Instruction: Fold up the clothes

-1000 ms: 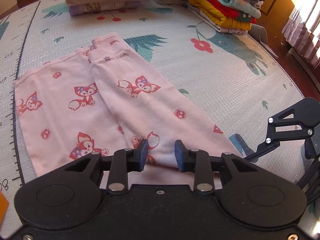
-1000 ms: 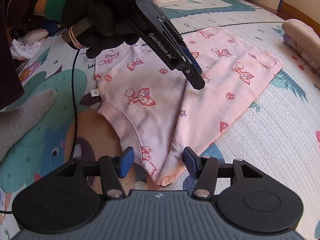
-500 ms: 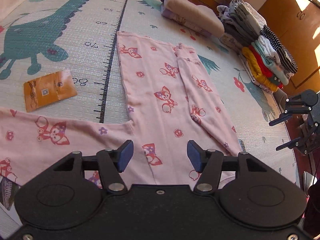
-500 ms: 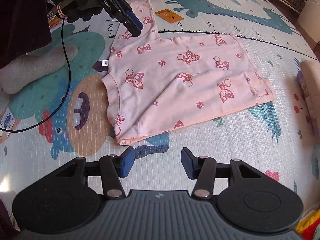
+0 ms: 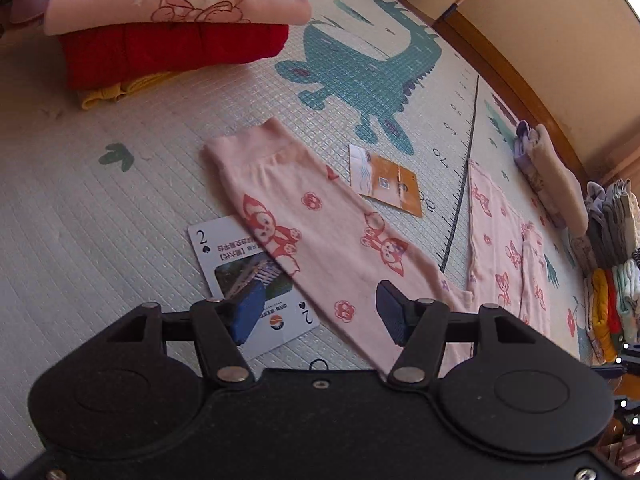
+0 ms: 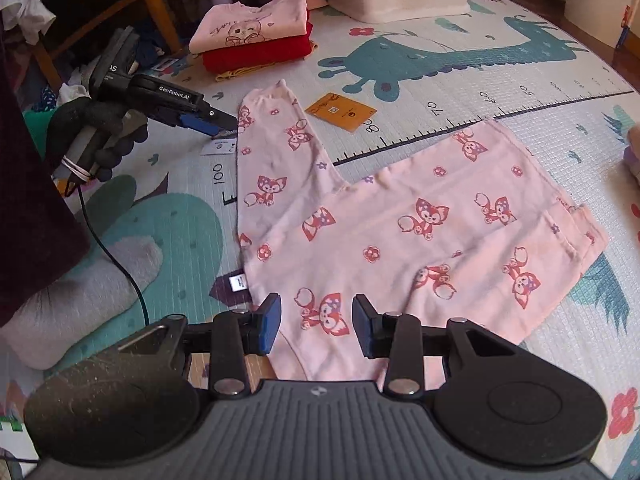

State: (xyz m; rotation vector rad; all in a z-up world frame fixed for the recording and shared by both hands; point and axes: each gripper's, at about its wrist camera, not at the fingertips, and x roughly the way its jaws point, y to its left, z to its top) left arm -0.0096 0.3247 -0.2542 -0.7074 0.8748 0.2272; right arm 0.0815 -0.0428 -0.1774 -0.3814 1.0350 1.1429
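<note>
Pink top (image 6: 420,232) lies flat on the play mat (image 6: 520,80), its far sleeve already folded across the body while the near sleeve (image 5: 320,232) is stretched straight out, so it can fold over next. Your left gripper (image 5: 316,312) hangs spread wide and empty near that sleeve's cuff, above a playing card (image 5: 224,248). Your right gripper (image 6: 314,322) is likewise spread and empty over the collar end, likely placed to pin the fabric.

Black hand-held gripper (image 6: 224,128) with blue pads, black glove (image 6: 96,128), grey sock (image 6: 80,292)
</note>
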